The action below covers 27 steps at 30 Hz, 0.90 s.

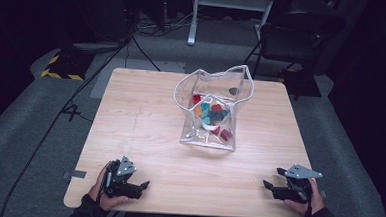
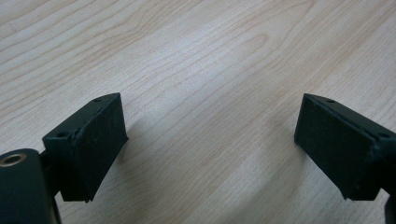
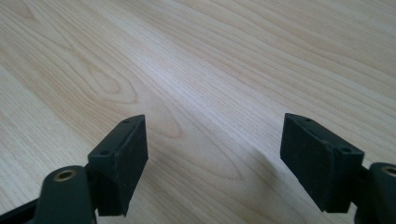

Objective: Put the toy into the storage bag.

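While both hands rest at the near edge of the worktop, the left tongs and the right tongs gape wide with nothing between their jaws, only bare wood beneath them. Nearest to them, though well apart, a clear bag stands open toward the far middle, holding red, teal and orange pieces. A chair stands beyond.
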Available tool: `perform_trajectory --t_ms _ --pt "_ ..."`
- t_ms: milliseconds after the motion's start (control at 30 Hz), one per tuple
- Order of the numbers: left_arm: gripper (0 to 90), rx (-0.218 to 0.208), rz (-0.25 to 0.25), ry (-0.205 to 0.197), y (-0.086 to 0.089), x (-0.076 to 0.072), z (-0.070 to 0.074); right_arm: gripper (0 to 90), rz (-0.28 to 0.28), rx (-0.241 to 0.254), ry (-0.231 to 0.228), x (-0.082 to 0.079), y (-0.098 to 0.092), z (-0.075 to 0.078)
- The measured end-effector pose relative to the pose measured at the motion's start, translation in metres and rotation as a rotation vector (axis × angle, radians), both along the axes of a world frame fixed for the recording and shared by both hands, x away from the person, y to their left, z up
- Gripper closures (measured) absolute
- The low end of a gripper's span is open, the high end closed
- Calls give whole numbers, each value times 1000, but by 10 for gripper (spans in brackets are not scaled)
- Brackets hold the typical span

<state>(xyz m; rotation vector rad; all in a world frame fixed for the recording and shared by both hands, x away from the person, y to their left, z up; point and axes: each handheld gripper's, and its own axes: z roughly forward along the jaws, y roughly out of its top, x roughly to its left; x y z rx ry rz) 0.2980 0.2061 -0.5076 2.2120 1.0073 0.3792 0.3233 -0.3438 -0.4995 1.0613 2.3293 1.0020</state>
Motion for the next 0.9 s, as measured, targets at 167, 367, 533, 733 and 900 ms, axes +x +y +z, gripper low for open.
perform_trajectory --t_ms 167,367,533,733,900 --pt "94 0 0 0 0 0 0 208 -20 25 11 1 -5 -8" --pt "94 0 6 0 0 1 0 184 -25 37 22 3 -7 -9" --pt "95 3 7 -3 0 1 0 180 -18 36 22 4 -7 -9" --pt "94 -1 6 0 0 1 0 115 -41 28 31 5 -7 -9" --pt "93 4 5 -1 0 2 0 111 -42 28 32 6 -7 -9"
